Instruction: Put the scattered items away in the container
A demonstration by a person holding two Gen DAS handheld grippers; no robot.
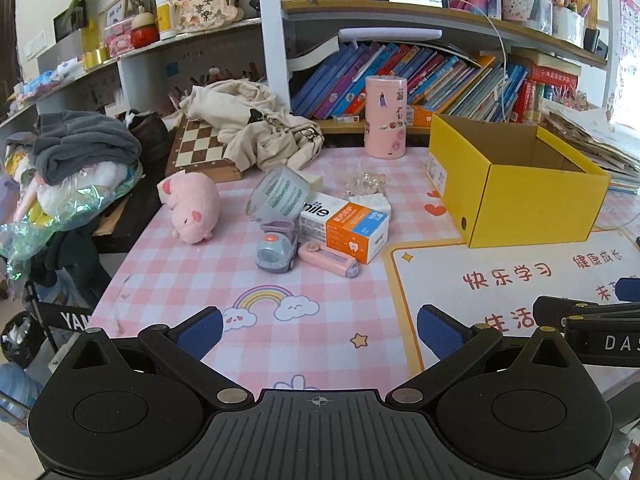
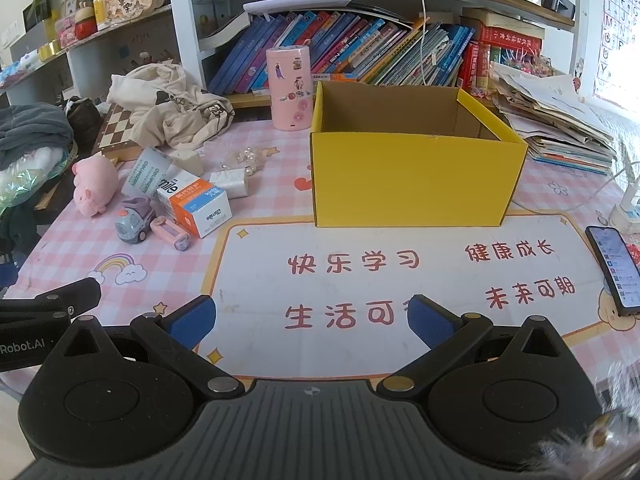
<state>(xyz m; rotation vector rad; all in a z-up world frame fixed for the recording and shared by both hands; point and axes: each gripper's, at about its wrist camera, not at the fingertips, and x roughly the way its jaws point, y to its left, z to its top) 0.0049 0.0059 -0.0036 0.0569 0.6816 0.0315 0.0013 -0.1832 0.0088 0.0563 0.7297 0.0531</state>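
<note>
Fingers: left gripper (image 1: 320,334) and right gripper (image 2: 312,318) spread, empty | cardboard box (image 2: 412,176) yellow, rectangular | pig (image 1: 192,208) plush

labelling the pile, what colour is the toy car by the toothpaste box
Grey-blue with a lilac top; the toy car shows best in the left wrist view.

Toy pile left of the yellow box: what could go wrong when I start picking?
1. The toy car, pink case and toothpaste box lie touching; grabbing one may drag the others.
2. The tilted clear cup leans on that box and could roll.
3. The phone sits near the right gripper; a swing could knock it.
</note>
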